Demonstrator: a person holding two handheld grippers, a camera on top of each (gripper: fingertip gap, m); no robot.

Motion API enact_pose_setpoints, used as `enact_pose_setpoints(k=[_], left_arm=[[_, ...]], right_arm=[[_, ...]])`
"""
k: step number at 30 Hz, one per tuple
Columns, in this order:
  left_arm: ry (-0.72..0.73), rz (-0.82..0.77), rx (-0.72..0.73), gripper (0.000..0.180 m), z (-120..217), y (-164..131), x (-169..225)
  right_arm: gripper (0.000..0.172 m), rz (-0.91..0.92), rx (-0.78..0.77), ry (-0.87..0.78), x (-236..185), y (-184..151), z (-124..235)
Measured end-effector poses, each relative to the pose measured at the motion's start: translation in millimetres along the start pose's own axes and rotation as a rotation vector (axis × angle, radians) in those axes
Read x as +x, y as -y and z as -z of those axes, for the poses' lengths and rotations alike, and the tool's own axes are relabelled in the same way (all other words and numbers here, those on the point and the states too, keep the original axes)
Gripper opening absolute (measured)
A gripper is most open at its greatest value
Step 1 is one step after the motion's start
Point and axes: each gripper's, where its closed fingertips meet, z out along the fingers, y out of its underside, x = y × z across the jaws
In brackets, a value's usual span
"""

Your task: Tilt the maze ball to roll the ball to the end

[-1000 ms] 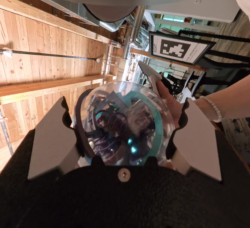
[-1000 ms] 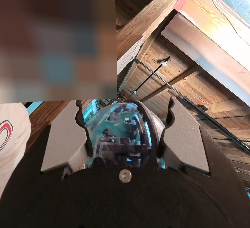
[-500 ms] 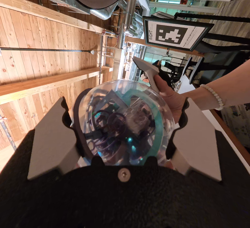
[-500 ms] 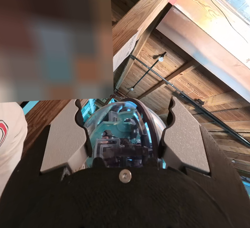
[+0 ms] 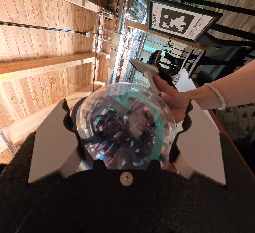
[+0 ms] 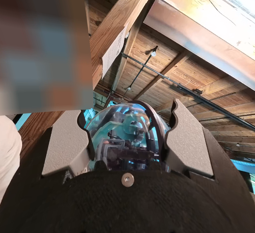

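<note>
The maze ball is a clear sphere with teal, grey and purple tracks inside and a dark ring around it. My left gripper is shut on it, with both pale fingers pressed against its sides. In the right wrist view the same maze ball sits between the fingers of my right gripper, which is also shut on it. One finger of the right gripper and the hand holding it show behind the ball in the left wrist view. The ball is held up in the air.
A black-framed sign with a black-and-white marker stands at the upper right. A white tabletop lies beyond the ball. Wooden ceiling beams and metal ducts are overhead. A person's light shirt is at left.
Both grippers have turned together with the maze ball in them, so the background has shifted in both views. The grasps have not changed.
</note>
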Motion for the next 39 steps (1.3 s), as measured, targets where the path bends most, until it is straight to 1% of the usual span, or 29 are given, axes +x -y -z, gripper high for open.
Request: enact_pose_setpoints(k=[6,10,12,26,27,28,29,30,31,32,33,34,35,39], left_arm=[[0.028,0.086,-0.037,0.157,0.1,-8.9,-6.6],[0.060,0.156,-0.088,0.157,1.9,-20.3,-13.6],[0.067,0.178,-0.101,0.156,3.0,-23.2,-15.5],[0.080,0.234,-0.096,0.157,6.3,-28.2,-19.2],[0.098,0.283,-0.124,0.156,6.7,-34.0,-22.1],[0.131,0.393,-0.164,0.153,7.0,-48.1,-27.2],[0.145,0.558,-0.205,0.154,6.5,-71.2,-26.9],[0.138,0.751,-0.256,0.157,5.7,-103.1,-17.5],[0.116,0.932,-0.315,0.157,6.1,-136.3,-1.0],[0.086,1.097,-0.339,0.157,7.8,-160.2,14.2],[0.090,1.245,-0.306,0.157,8.8,-175.0,18.6],[0.063,1.329,-0.292,0.157,9.8,-184.2,25.2],[0.054,1.373,-0.292,0.157,10.2,-190.7,29.6],[0.084,1.374,-0.325,0.157,10.2,-201.1,32.9]], right_arm=[[0.126,-0.046,-0.051,-0.059,12.2,-11.4,1.5],[0.130,-0.040,-0.127,-0.098,18.6,-25.8,2.1],[0.131,-0.043,-0.138,-0.110,20.4,-28.2,1.6],[0.132,-0.051,-0.190,-0.150,25.3,-35.4,0.4],[0.133,-0.083,-0.245,-0.186,31.7,-43.5,1.5],[0.138,-0.136,-0.357,-0.264,45.2,-61.6,6.8],[0.146,-0.208,-0.514,-0.380,62.1,-88.6,19.7],[0.157,-0.289,-0.697,-0.502,75.4,-120.0,41.4],[0.158,-0.343,-0.869,-0.595,81.8,-145.7,66.9],[0.158,-0.350,-0.964,-0.646,84.8,-160.1,86.9],[0.157,-0.338,-0.990,-0.679,88.1,-165.6,98.9],[0.155,-0.340,-0.972,-0.715,92.3,-165.8,105.1],[0.153,-0.345,-0.967,-0.726,94.4,-166.6,109.4],[0.155,-0.391,-0.974,-0.726,100.9,-174.0,117.0]])
